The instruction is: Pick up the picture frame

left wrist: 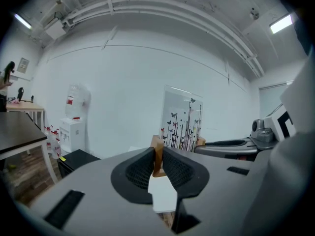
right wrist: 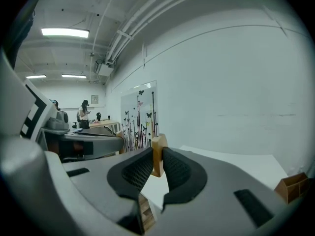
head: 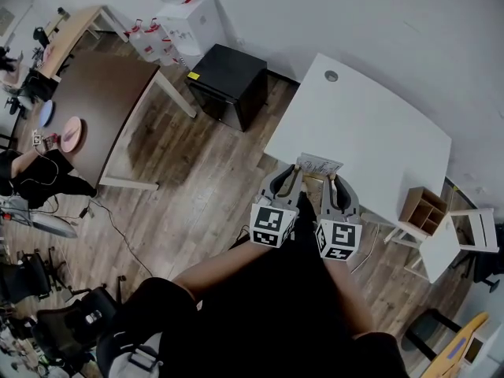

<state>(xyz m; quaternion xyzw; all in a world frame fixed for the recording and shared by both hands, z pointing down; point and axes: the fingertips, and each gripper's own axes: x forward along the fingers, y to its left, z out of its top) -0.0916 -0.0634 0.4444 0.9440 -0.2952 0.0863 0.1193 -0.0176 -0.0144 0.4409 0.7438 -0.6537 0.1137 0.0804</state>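
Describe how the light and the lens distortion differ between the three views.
Head view: dim, grey, low in contrast. Left gripper view: strong fisheye bends the white ceiling pipes; the clear butterfly-printed picture frame with wooden feet is sharp. Right gripper view: the long ceiling lamp glares white.

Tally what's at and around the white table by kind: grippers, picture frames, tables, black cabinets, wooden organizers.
Grippers: 2, left gripper, right gripper
Frame: 1
White table: 1
Black cabinet: 1
Wooden organizer: 1
Total: 6
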